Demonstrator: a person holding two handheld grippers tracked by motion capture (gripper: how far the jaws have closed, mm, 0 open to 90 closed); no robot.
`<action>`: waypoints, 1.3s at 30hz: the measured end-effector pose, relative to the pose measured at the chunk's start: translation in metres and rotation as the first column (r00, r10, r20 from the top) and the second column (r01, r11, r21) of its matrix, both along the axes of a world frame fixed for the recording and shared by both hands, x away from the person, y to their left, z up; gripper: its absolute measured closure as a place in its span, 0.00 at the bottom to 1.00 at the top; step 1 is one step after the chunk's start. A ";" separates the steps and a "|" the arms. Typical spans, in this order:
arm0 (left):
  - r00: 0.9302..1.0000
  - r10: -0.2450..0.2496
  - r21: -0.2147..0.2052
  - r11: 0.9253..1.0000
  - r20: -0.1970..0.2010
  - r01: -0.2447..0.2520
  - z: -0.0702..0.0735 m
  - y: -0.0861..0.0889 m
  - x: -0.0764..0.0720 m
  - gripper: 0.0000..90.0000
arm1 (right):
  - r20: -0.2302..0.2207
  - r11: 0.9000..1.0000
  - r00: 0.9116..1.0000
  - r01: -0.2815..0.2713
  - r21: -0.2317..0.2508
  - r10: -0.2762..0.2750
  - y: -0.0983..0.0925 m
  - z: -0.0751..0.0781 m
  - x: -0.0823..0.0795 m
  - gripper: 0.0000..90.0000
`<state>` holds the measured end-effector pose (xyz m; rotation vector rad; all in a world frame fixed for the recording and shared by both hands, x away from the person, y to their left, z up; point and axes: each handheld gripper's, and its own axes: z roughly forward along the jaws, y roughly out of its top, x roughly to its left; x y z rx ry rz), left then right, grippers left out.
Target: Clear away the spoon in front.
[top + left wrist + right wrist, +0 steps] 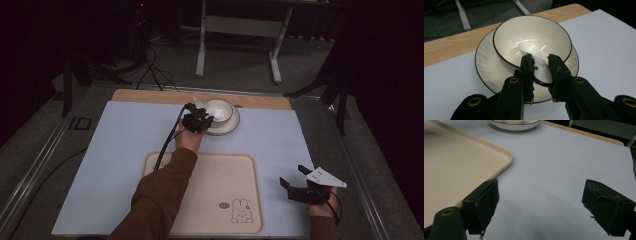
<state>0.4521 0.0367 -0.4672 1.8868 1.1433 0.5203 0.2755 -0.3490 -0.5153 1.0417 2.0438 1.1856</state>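
Basically left gripper [540, 66] is clamping white spoon [537, 66] handle over bowl [506, 37] rim; lifting straight avoids tipping. Right gripper [541, 202] is idling wide open.

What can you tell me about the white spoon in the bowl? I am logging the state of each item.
The glossy white ceramic-looking spoon lies tilted in the cream bowl with a dark brown rim: its oval scoop rests low inside the bowl, and its handle rises over the near rim. The left gripper has its two black jaws on either side of the handle, closed against it. The bowl stands on a matching cream plate. The handle's end is hidden between the jaws.
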 end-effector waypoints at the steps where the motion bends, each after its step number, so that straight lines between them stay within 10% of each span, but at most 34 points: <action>1: 1.000 -0.001 0.000 1.000 0.002 0.001 0.001 0.001 0.000 0.83 | -0.001 1.000 1.000 0.000 0.000 0.000 0.000 0.000 0.000 0.16; 39: 0.998 0.006 -0.055 0.998 0.056 -0.003 0.047 0.042 -0.042 0.84 | 0.003 1.000 1.000 0.007 0.001 -0.007 0.000 0.001 -0.001 0.16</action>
